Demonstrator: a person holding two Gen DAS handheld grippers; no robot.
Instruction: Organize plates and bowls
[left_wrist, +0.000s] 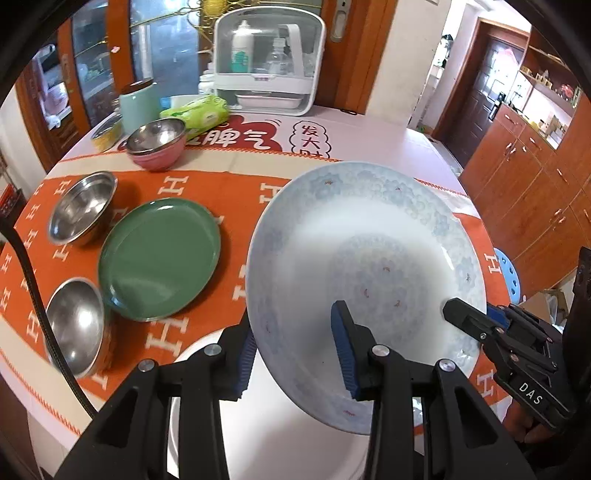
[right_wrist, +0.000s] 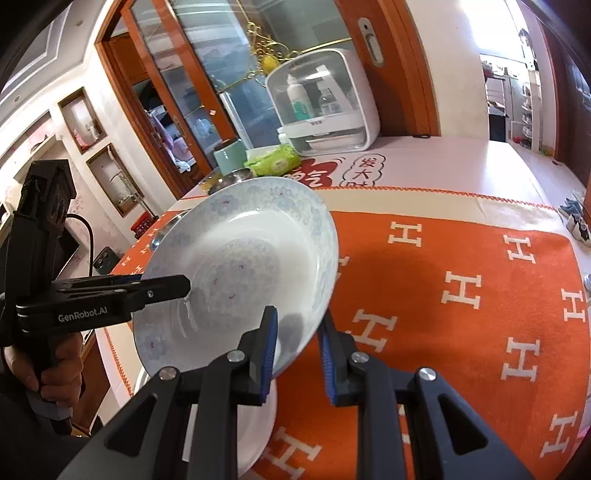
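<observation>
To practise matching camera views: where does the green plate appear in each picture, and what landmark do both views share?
Left wrist view: the green plate lies left of centre on the orange cloth, between two steel bowls.
Right wrist view: not visible; the raised patterned plate covers that side.
Shared landmark: the white cabinet at the table's far end.

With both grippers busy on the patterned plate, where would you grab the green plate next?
Take the green plate by its rim, one finger over and one under. It lies flat on the orange cloth, so only the edge offers a pinch. Come from the near right side: steel bowls crowd its left, and that edge looks open. The grip is probably shallow.
</observation>
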